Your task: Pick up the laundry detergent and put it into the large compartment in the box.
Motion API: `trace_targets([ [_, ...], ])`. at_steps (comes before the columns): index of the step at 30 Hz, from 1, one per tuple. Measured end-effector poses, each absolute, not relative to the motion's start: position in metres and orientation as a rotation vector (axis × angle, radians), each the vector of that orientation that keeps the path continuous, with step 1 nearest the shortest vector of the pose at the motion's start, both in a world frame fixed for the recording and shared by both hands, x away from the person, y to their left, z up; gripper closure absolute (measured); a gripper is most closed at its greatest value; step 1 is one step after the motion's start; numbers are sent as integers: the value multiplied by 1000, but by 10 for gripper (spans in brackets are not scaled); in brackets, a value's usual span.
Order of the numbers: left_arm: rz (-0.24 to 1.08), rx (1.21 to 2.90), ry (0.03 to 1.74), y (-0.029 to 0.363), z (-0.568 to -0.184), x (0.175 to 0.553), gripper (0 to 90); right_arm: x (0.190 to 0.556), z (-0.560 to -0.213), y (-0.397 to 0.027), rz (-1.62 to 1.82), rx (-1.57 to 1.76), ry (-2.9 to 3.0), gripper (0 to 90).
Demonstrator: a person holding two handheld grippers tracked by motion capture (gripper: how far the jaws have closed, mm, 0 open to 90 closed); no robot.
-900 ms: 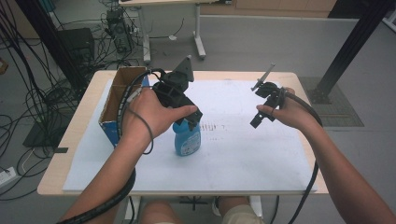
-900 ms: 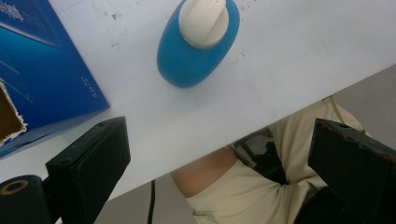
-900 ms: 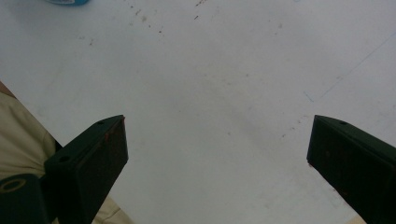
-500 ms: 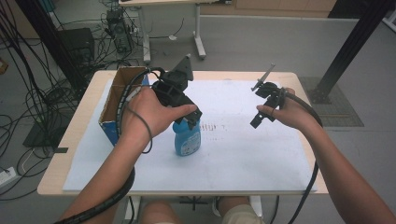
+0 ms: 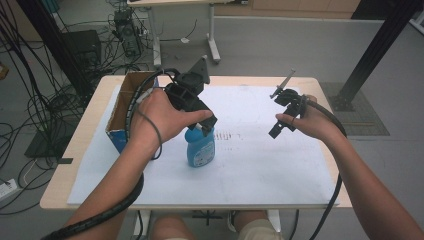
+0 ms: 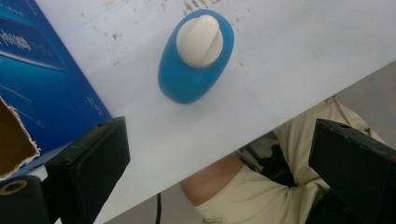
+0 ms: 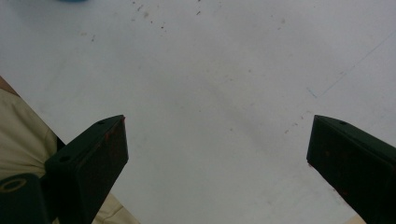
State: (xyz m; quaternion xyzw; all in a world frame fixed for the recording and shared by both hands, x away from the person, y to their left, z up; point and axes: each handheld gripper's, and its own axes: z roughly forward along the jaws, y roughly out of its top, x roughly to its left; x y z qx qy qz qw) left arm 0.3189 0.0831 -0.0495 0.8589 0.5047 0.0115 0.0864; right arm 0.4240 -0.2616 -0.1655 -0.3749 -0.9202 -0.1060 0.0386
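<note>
The left gripper (image 5: 207, 125) hangs over the blue bottle (image 5: 200, 147), jaws wide and empty, likely lining up on its white cap (image 6: 201, 40). At 3 o'clock, the right gripper (image 5: 277, 127) waits (jaws wide, empty).

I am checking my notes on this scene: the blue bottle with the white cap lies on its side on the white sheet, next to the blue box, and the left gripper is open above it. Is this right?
Not quite. The blue bottle stands upright, not on its side; the high view shows this. The left gripper view looks straight down on its white cap. The rest holds: it is on the white sheet next to the blue box, with the left gripper open above it.
</note>
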Motion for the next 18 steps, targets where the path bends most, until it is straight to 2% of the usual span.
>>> trace_targets([
  [18, 51, 2612, 1439, 81, -41, 333, 59, 423, -162, -267, -337, -1168, -2822, 53],
])
